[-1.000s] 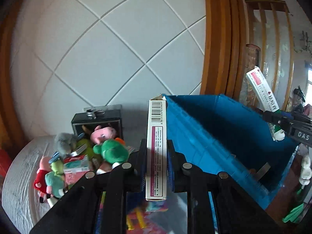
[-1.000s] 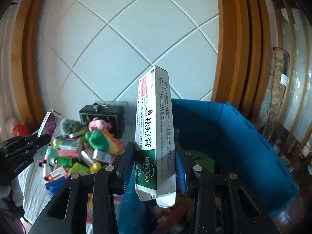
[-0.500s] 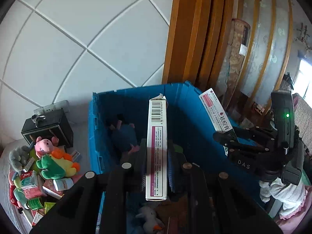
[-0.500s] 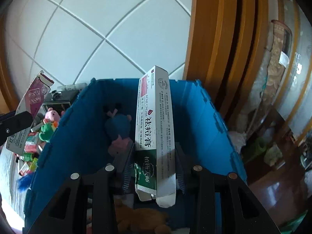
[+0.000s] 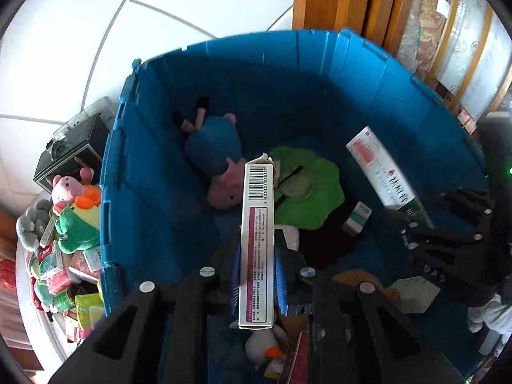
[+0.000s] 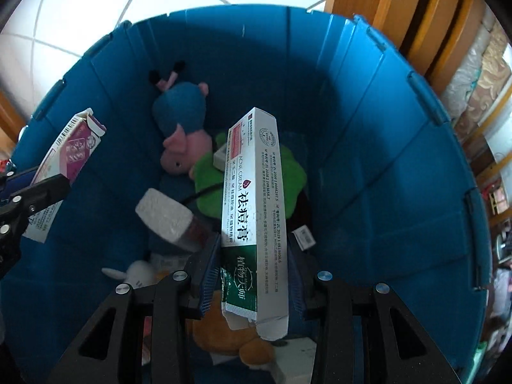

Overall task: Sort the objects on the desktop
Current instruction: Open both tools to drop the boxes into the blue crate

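Your left gripper point(image 5: 257, 264) pinching a purple-striped box point(image 5: 258, 240), your right gripper point(image 6: 254, 264) pinching a green-and-white cream box point(image 6: 252, 204), both above the blue bin point(image 6: 384, 147), pig plush point(image 6: 184, 128) inside

Small print on purple-striped box point(image 5: 257, 249) too small to read. Orange plush point(image 6: 230, 336) at 6 o'clock mostly hidden behind the acne cream box point(image 6: 252, 211). White duck toy point(image 5: 260, 347) partly covered by left gripper point(image 5: 256, 275). Desk pile point(image 5: 64, 256) at 9 o'clock cut by edge.

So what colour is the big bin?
Blue bin, best seen in the right wrist view.
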### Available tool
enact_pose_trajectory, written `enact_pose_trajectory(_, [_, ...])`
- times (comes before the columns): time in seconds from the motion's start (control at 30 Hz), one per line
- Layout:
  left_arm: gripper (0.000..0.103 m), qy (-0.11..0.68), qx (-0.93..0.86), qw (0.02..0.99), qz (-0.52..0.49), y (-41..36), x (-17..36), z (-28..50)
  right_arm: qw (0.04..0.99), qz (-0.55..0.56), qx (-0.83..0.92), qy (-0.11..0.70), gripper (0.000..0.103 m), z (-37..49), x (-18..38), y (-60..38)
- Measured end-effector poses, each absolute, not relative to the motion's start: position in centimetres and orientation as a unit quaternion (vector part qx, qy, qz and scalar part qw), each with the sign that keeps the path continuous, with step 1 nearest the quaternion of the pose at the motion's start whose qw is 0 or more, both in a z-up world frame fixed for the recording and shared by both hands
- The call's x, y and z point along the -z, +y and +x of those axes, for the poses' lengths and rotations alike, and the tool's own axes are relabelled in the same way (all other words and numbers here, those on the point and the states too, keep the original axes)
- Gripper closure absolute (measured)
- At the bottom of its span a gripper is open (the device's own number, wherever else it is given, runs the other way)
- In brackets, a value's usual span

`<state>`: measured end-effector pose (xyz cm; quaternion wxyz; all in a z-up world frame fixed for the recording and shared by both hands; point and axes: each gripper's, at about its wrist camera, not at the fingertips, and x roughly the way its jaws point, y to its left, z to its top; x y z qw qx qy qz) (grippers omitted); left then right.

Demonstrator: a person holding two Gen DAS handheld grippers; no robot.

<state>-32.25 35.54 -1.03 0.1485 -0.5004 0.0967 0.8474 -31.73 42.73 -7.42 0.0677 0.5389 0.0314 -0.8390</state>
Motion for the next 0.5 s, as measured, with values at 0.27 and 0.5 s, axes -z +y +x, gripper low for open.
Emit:
enact_pose_trajectory(0.27, [0.085, 0.092, -0.830, 0.145, -0.531, 34.9, 2.7, -32.8, 0.044, 0.532, 0.844, 0.043, 0.063, -30.5, 6.8, 43.5])
enact_pose_trajectory(0.5, [0.085, 0.086, -0.832, 0.155, -0.525, 35.0, 1.3, -31.3, 0.030, 0.515, 0.855, 0.047, 0.025, -30.1, 4.8, 45.1])
